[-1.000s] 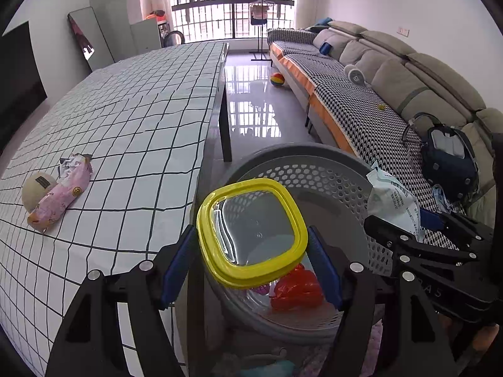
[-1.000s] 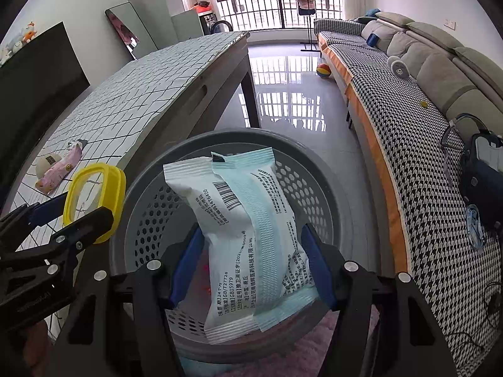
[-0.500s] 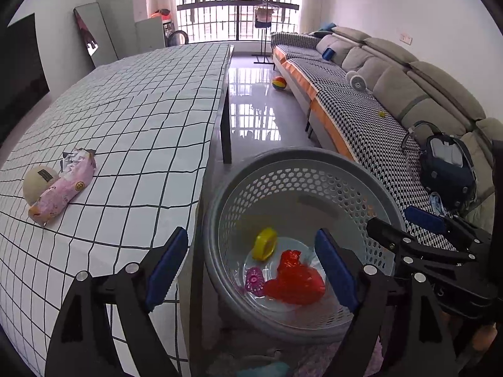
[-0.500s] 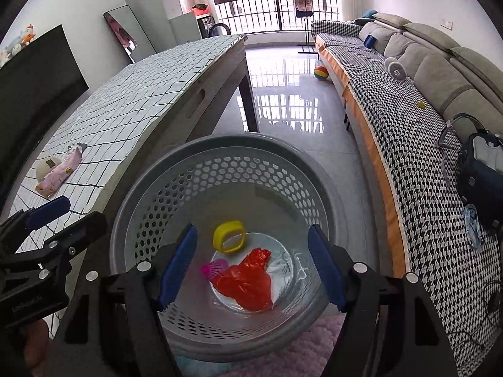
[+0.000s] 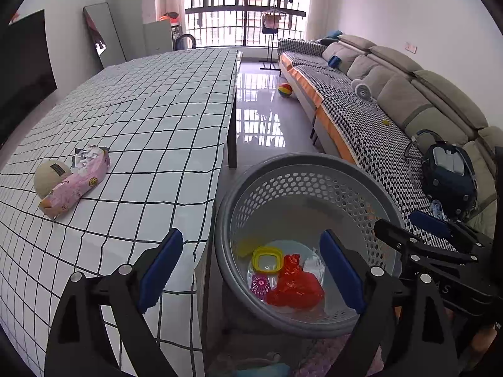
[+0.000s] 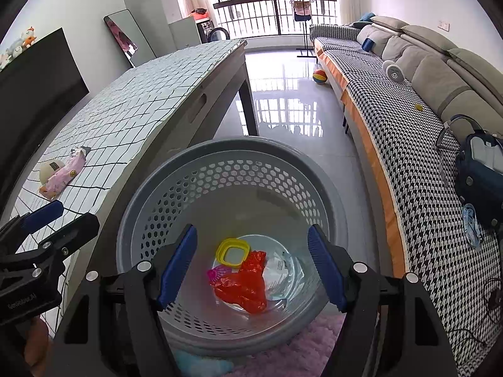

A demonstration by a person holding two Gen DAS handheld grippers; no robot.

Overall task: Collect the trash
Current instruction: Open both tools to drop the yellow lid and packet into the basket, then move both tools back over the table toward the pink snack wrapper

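Both tongs hang over the grey basket [image 6: 220,157], which stands beside the desk [image 5: 157,119]. The left tongs [image 5: 251,267] are spreading wider with nothing between them; the right tongs [image 6: 251,264] are released and empty. In the basket's bottom lie a yellow lid [image 6: 232,252], a red bag [image 6: 243,286], a pink scrap [image 6: 217,273] and what looks like a pale packet [image 6: 279,267], partly covered. On the desk a pink wrapper [image 5: 77,185] touches a beige ball [image 5: 50,176].
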